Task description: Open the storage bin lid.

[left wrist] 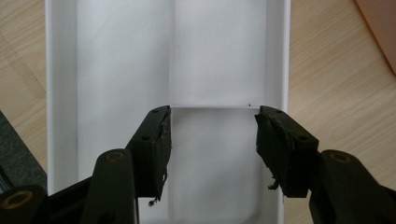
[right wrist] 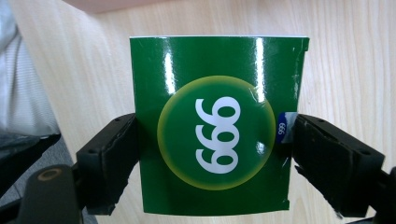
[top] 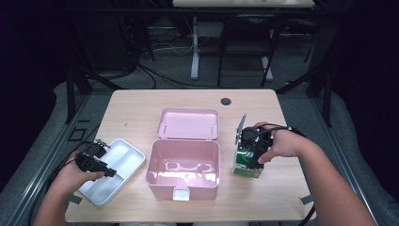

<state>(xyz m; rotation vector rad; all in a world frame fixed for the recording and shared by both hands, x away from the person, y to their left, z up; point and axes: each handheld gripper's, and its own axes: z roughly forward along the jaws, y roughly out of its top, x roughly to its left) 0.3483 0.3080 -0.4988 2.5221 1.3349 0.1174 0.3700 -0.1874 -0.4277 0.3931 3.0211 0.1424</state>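
The right tongs (right wrist: 212,140) pinch a green carton (right wrist: 215,123) by its two sides (white digits sit in a yellow-ringed circle on its face), and the carton stands on the desk (top: 277,197). To their left sits an open pink box (top: 183,169). Beyond it, the left tongs (left wrist: 212,140) hover spread over a white tray (left wrist: 126,60), its divider running straight ahead between them.
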